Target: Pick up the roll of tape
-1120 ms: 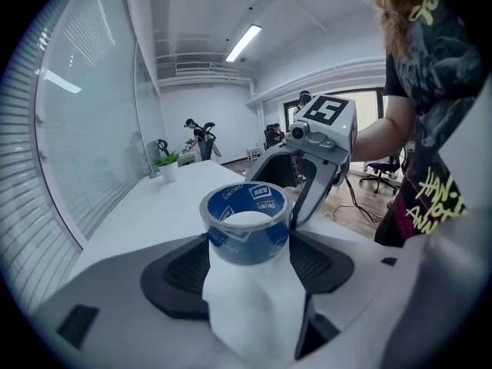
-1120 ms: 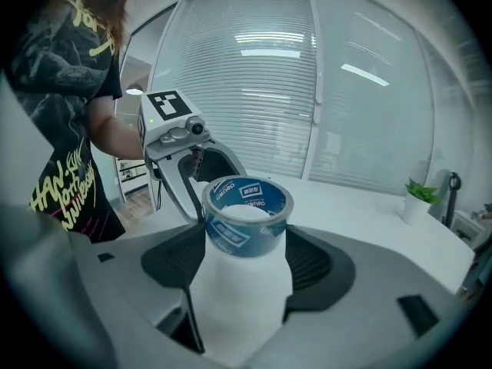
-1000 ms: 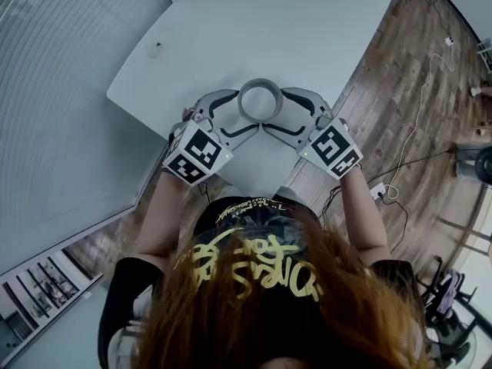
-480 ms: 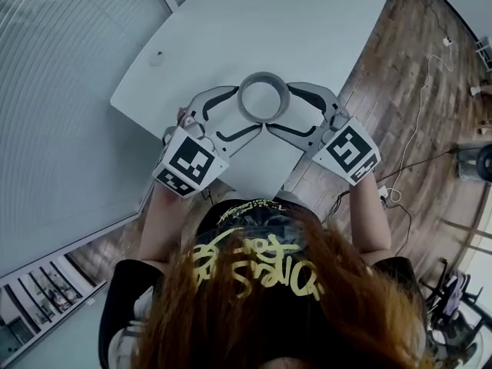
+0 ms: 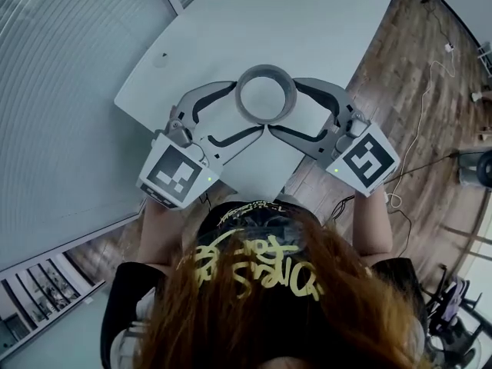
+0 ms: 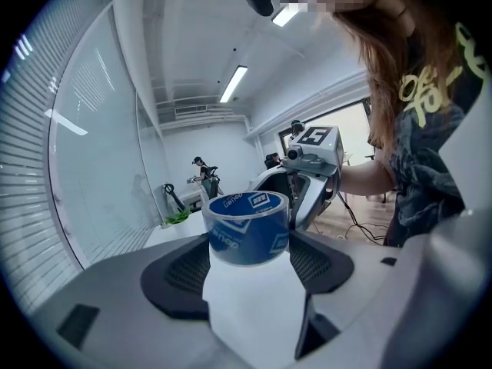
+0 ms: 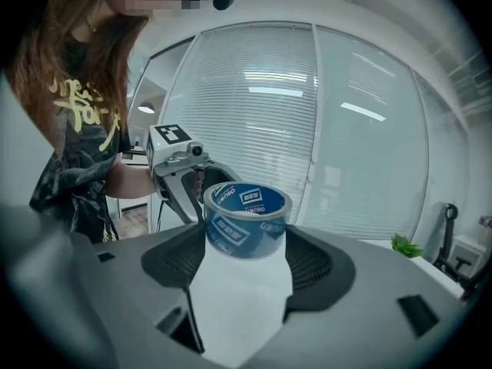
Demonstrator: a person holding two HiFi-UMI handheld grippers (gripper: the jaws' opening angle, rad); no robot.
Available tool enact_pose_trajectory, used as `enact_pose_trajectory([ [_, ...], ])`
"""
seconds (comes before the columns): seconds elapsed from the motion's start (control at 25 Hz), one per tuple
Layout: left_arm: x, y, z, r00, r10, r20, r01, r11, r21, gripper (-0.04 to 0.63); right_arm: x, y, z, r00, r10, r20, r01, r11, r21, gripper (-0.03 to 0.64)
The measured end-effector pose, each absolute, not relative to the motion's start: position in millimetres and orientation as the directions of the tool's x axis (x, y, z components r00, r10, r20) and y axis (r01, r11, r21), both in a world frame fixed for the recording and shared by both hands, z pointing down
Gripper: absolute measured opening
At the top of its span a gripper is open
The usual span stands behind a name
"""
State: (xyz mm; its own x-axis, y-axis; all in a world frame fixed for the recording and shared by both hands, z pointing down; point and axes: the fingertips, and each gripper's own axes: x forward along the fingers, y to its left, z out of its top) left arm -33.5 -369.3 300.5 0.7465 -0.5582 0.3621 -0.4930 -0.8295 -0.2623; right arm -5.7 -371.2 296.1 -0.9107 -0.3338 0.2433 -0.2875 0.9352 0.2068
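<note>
White tabletop (image 5: 231, 21), rounded near-left corner. On it: small dark speck (image 5: 163, 54) at left; potted plant (image 7: 406, 246) at far end.

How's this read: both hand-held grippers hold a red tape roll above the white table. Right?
Not red: the tape roll is blue, per the left gripper view. The left hand-held gripper and right hand-held gripper do hold it above the white table.

Glossy roll of tape (image 6: 246, 227) (clear film), matt table (image 5: 254, 21).
</note>
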Motion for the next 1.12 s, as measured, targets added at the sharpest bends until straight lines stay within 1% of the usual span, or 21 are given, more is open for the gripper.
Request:
enact_pose_trajectory([
  [0.16,-35,-363,283,0.76,-0.557,0.336,-0.486,-0.829,-0.276,0.321,-7,-366,279,-0.922,-0.331,0.2,-0.297,0.937,0.183,0.331],
  [0.36,-33,-361,266,0.762,-0.561,0.324,-0.473,-0.823,-0.313,0.321,-4,-364,261,-0.922,-0.341,0.184,-0.306,0.932,0.193,0.331],
  [0.68,-32,-361,259,0.767,-0.565,0.305,-0.477,-0.819,-0.318,0.319,-2,-364,256,-0.91,-0.36,0.205,-0.32,0.925,0.206,0.331],
  [0.92,-31,-361,259,0.78,-0.555,0.289,-0.482,-0.827,-0.29,0.319,-2,-363,253,-0.903,-0.383,0.195,-0.347,0.917,0.196,0.33],
  [1.12,-29,-361,261,0.782,-0.554,0.286,-0.491,-0.83,-0.263,0.324,1,-362,254,-0.886,-0.408,0.219,-0.369,0.908,0.2,0.325],
])
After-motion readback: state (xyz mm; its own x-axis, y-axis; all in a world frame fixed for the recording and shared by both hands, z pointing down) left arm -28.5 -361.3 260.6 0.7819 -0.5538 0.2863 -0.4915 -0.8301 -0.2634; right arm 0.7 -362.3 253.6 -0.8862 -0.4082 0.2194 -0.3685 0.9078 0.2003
